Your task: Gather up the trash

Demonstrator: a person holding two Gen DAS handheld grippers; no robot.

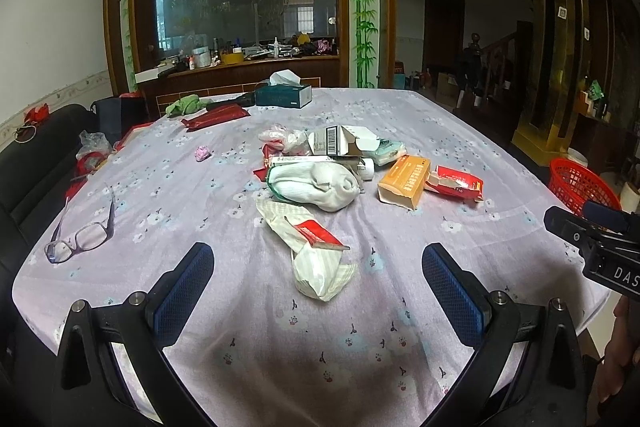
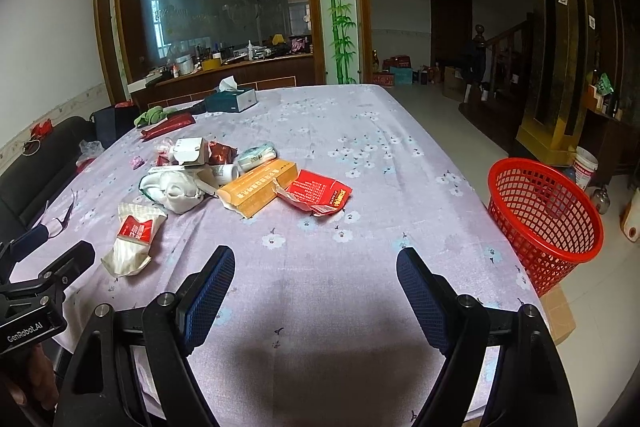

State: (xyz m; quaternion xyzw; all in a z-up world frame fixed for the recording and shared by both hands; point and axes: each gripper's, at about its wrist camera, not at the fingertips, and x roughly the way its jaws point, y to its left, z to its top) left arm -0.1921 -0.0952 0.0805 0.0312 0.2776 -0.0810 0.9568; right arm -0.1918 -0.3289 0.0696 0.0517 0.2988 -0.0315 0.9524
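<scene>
Trash lies heaped mid-table: a white and red wrapper nearest, a white sock, an orange box, a torn red packet and an open white carton. My left gripper hovers open above the table's near edge, just short of the wrapper. Further right, my right gripper is open too, over bare cloth. A red mesh basket stands on the floor beside the table's right edge.
Spectacles lie at the near left of the lilac flowered tablecloth. A tissue box, a green cloth and a dark red packet sit at the far side. A black sofa runs along the left.
</scene>
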